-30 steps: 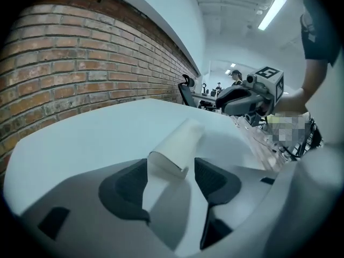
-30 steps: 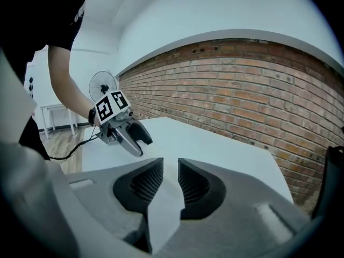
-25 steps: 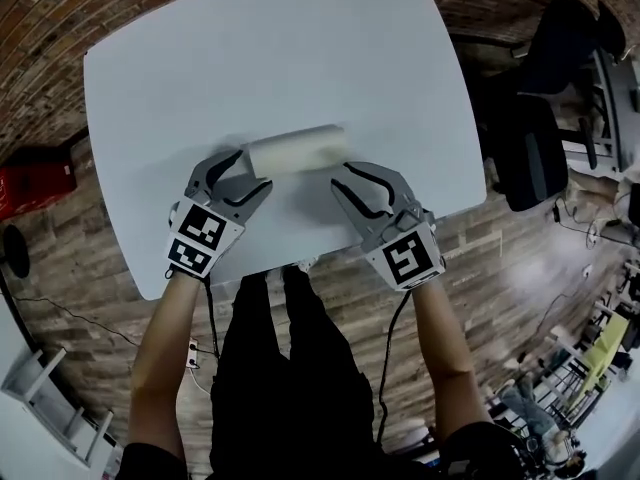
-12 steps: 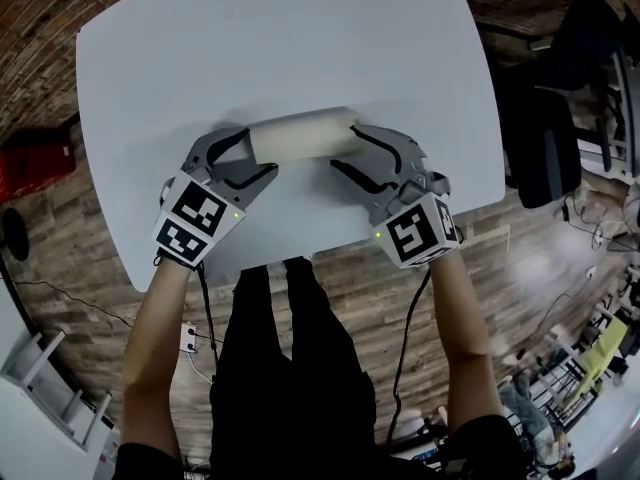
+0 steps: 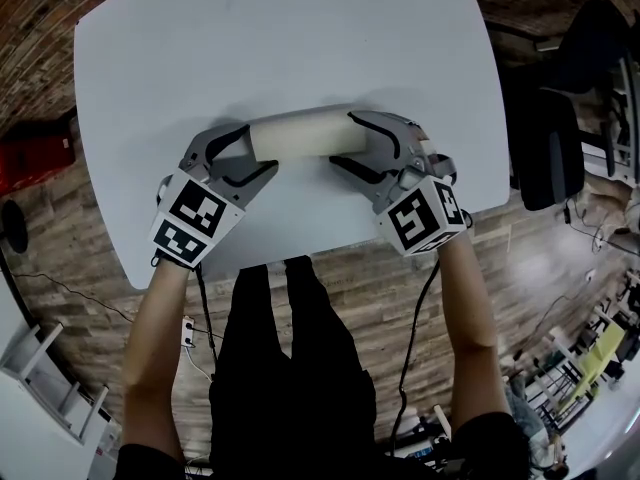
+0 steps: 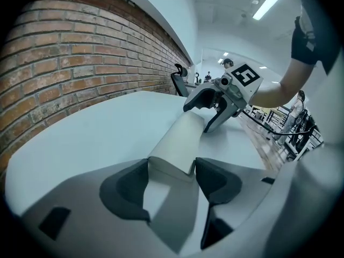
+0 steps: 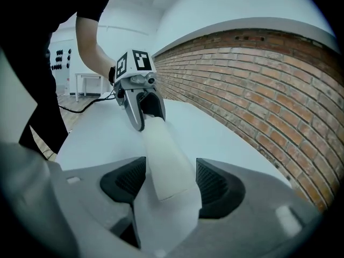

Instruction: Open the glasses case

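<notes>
Moved the right gripper (image 5: 343,140) up from the 5 o'clock side of the glasses case (image 5: 300,134) onto its 3 o'clock end since a second ago. Just been opening its jaws, now spread wide, with the case end between the pads, a gap at each side and no grip. Kept the left gripper (image 5: 258,150) where it was.

Stands at 6 o'clock of the white table (image 5: 300,28), dark trousers (image 5: 285,368) just below the near edge, bare forearms reaching up to both marker cubes. Pinches the 9 o'clock end of the case with the left jaws, both pads against its sides. Leaves the case lying shut and flat on the tabletop, pale, long axis running 9 to 3 o'clock, near the table's middle. Beyond it toward 12 o'clock, bare tabletop, then brick wall (image 5: 40,28). Far off at 3 o'clock, a black office chair (image 5: 545,148).
</notes>
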`<state>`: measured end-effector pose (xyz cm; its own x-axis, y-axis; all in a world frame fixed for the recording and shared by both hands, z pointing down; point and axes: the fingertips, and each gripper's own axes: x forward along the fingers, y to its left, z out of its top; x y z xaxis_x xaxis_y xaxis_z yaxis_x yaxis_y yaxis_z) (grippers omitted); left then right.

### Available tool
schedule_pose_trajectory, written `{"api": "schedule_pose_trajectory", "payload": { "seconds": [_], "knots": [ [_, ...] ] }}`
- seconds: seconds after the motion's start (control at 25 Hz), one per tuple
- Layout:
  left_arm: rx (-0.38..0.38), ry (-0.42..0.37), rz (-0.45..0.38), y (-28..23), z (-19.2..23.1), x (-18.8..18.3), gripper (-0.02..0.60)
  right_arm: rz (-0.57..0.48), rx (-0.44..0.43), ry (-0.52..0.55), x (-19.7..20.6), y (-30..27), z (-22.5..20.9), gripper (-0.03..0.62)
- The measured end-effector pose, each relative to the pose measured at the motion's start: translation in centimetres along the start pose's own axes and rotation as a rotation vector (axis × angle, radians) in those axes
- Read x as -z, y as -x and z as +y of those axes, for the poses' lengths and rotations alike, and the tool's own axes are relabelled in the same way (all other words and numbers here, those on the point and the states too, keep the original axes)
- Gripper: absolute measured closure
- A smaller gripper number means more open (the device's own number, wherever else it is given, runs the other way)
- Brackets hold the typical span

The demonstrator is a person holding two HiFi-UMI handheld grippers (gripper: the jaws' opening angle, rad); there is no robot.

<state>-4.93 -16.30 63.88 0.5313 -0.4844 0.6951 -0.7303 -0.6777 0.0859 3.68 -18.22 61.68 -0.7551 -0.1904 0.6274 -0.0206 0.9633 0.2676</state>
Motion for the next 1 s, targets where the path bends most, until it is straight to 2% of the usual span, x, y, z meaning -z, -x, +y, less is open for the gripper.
{"api": "schedule_pose_trajectory", "payload": {
  "seconds": [0.4,1.0],
  "knots": [
    [-0.011,-0.017,0.004,-0.12,-0.01,0.20,0.310,0.052,-0.022,0.099,0.66,-0.80,-0.02,0.318],
    [-0.025,-0.031,0.000,-0.17,-0.29,0.16,0.310,-0.008,-0.124,-0.011,-0.16,-0.21,-0.86,0.318]
  ]
}}
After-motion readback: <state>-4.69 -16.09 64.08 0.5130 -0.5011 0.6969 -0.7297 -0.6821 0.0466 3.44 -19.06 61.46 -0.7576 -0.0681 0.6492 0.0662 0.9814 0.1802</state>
